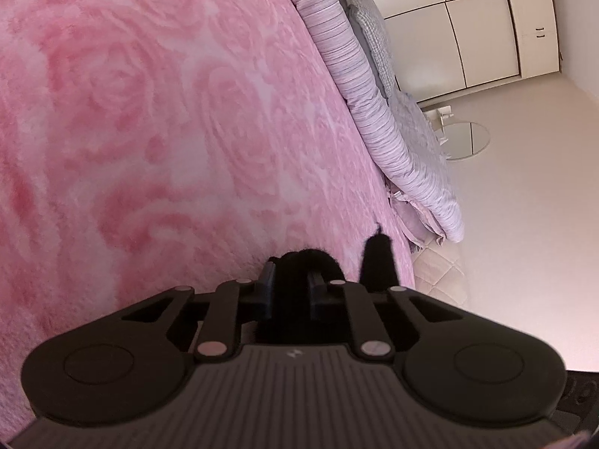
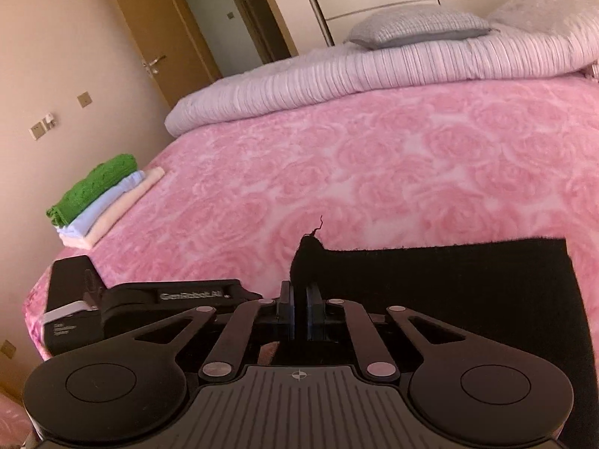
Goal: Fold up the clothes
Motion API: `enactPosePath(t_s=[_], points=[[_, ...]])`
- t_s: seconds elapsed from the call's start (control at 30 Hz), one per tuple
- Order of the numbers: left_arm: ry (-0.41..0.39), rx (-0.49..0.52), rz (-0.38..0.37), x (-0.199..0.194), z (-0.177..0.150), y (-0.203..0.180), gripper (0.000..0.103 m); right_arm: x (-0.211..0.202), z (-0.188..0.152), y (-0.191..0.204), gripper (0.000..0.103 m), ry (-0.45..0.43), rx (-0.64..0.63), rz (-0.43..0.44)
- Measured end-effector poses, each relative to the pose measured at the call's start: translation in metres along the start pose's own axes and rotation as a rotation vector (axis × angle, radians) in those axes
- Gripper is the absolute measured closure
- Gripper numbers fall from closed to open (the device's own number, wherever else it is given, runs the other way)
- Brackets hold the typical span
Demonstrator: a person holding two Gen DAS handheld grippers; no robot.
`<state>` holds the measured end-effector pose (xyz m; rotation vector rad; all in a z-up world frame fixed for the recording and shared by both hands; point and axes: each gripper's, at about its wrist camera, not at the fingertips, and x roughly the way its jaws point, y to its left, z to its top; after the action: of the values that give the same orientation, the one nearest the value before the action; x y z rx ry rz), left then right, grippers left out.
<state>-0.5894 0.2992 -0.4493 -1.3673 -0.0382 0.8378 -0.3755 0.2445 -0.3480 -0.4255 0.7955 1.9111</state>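
A black fuzzy garment point(image 2: 468, 292) lies flat on the pink rose-patterned blanket point(image 2: 374, 168), spreading to the right of my right gripper point(image 2: 299, 307). That gripper is shut on the garment's raised left corner, and a loose thread sticks up from it. In the left wrist view, my left gripper point(image 1: 291, 280) has a bunched fold of the same black garment point(image 1: 378, 258) arching between and over its fingers, which press on it. This happens near the bed's right edge. The black casing of the left hand-held unit point(image 2: 149, 299) shows at the left in the right wrist view.
A folded stack of clothes point(image 2: 101, 198), green on top, sits at the bed's left edge by the wall. A rolled striped duvet point(image 2: 337, 78) and grey pillow point(image 2: 415, 30) lie across the far end. Beside the bed are pale floor point(image 1: 524, 243), a round glass base point(image 1: 468, 138) and wardrobe doors point(image 1: 479, 30).
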Motion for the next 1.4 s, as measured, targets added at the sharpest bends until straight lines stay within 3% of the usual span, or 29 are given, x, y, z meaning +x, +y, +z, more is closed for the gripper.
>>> enactPosePath(t_s=[0.07,0.17,0.23,0.3,0.4,0.5,0.63,0.77,0.87,0.97,1.03,1.1,1.13,1.27,1.4], points=[[0.003,-0.002,0.009,0.002,0.001,-0.001,0.095,0.011,-0.002,0.002,0.098,0.051,-0.043,-0.031],[-0.002,0.0,0.052,-0.001,-0.001,0.001,0.095,0.022,-0.01,-0.002,0.095,0.057,-0.056,-0.036],[0.0,-0.026,0.038,-0.006,-0.001,0.002,0.092,0.019,-0.011,-0.001,0.086,0.047,-0.061,-0.025],[-0.025,-0.019,0.059,-0.017,-0.004,-0.001,0.084,0.008,-0.009,-0.004,0.067,0.052,-0.049,-0.015],[-0.058,-0.001,0.073,-0.037,-0.011,-0.006,0.078,-0.021,-0.01,-0.021,0.053,0.038,0.05,0.028],[-0.069,-0.02,0.048,-0.051,-0.017,-0.007,0.073,-0.055,-0.016,-0.052,0.052,-0.008,0.159,0.012],[-0.015,-0.057,0.005,-0.041,-0.022,-0.007,0.068,-0.1,-0.029,-0.104,0.052,-0.097,0.308,-0.061],[-0.026,-0.1,-0.074,-0.034,-0.026,-0.008,0.062,-0.118,-0.037,-0.149,0.052,-0.089,0.444,-0.159],[-0.042,-0.055,-0.101,-0.035,-0.025,-0.015,0.062,-0.117,-0.043,-0.175,0.052,-0.083,0.535,-0.128],[-0.032,0.017,-0.057,-0.03,-0.025,-0.028,0.063,-0.106,-0.049,-0.19,0.052,-0.072,0.611,-0.072],[-0.011,0.128,0.031,-0.021,-0.026,-0.04,0.07,-0.099,-0.052,-0.199,0.052,-0.082,0.675,-0.03],[-0.009,0.215,0.072,-0.013,-0.027,-0.05,0.085,-0.095,-0.056,-0.207,0.052,-0.091,0.746,0.008],[-0.003,0.252,0.067,-0.01,-0.027,-0.054,0.085,-0.092,-0.059,-0.211,0.052,-0.095,0.781,0.026],[0.032,0.347,-0.09,0.006,-0.026,-0.069,0.088,-0.102,-0.062,-0.213,0.058,-0.133,0.747,0.063],[0.017,0.34,0.006,0.019,-0.024,-0.053,0.087,-0.104,-0.061,-0.209,0.059,-0.114,0.697,-0.006]])
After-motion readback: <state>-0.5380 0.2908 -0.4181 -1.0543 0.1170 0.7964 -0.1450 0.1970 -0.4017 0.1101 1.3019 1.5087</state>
